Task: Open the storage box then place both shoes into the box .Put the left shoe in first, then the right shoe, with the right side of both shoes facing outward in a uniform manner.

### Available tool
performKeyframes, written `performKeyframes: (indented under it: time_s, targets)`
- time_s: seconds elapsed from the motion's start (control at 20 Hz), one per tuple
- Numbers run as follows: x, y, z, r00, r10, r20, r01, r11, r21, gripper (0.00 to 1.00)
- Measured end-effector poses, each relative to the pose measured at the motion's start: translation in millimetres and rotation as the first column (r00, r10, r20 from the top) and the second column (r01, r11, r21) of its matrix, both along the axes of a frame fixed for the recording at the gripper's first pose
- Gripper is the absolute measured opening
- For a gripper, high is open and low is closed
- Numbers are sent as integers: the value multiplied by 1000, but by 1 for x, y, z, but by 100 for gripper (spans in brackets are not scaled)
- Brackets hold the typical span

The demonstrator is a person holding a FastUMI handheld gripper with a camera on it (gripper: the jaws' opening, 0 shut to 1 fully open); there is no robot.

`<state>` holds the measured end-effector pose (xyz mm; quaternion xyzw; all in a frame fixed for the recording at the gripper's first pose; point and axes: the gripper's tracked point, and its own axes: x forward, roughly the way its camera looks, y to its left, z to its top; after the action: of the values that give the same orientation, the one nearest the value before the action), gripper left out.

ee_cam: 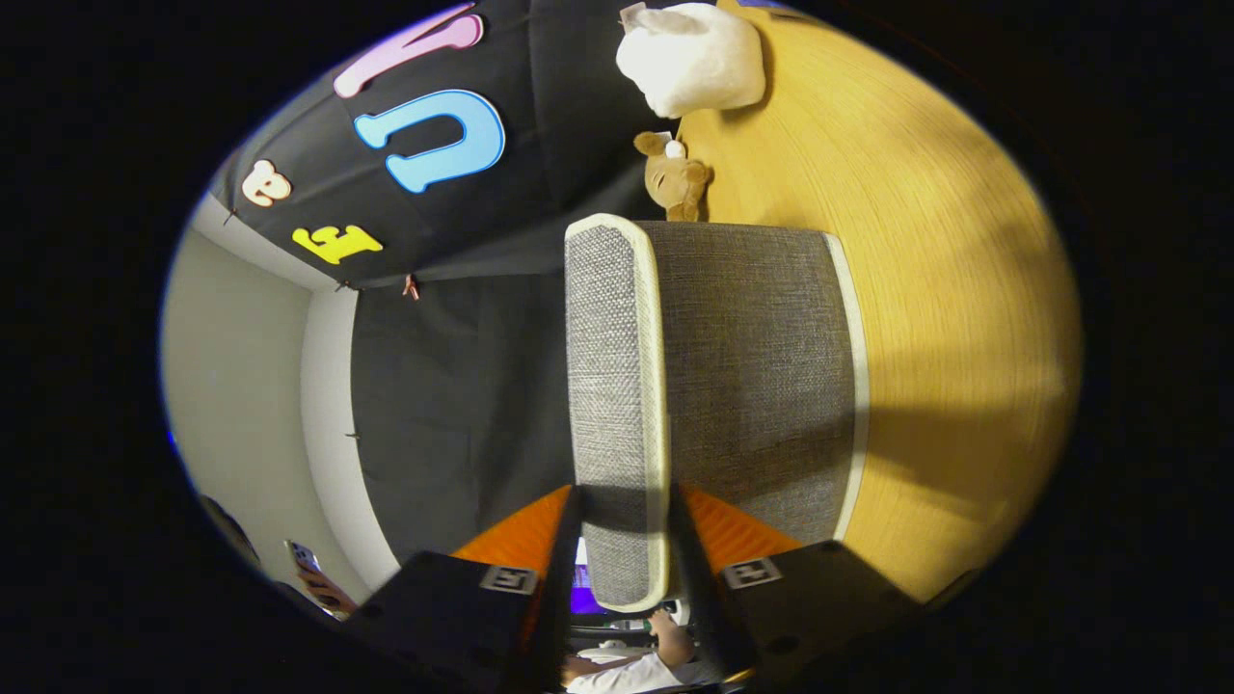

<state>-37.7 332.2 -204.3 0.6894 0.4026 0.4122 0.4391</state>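
A grey fabric storage box (762, 376) with cream trim stands on the wooden table (954, 289); the whole view is rolled onto its side. Its lid (612, 386), a lighter grey woven panel edged in cream, stands swung away from the box body and runs straight ahead from the fingers. My gripper (625, 511) is shut on the near edge of that lid, one finger pressing on each face. The inside of the box is hidden behind the lid and the box wall.
Beyond the box a small brown plush toy (675, 178) and a white plush thing (692, 58) lie on the table by the black cloth wall. Behind the fingers a person's hand holds a phone (307, 564), and another person's arm in a white sleeve (631, 667) shows.
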Motion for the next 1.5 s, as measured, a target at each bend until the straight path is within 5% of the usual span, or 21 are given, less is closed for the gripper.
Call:
performKeyframes:
  time_s: [0.2, 0.25, 0.9, 1.5]
  targets:
    - [2, -7, 12, 999, -41, 17, 40, 999, 16, 10]
    - [0, -6, 13, 998, -50, 41, 50, 999, -5, 8]
    - [30, -22, 97, 958, -177, 228, 224, 953, -202, 5]
    - [62, 41, 209, 901, -177, 396, 282, 933, -226, 8]
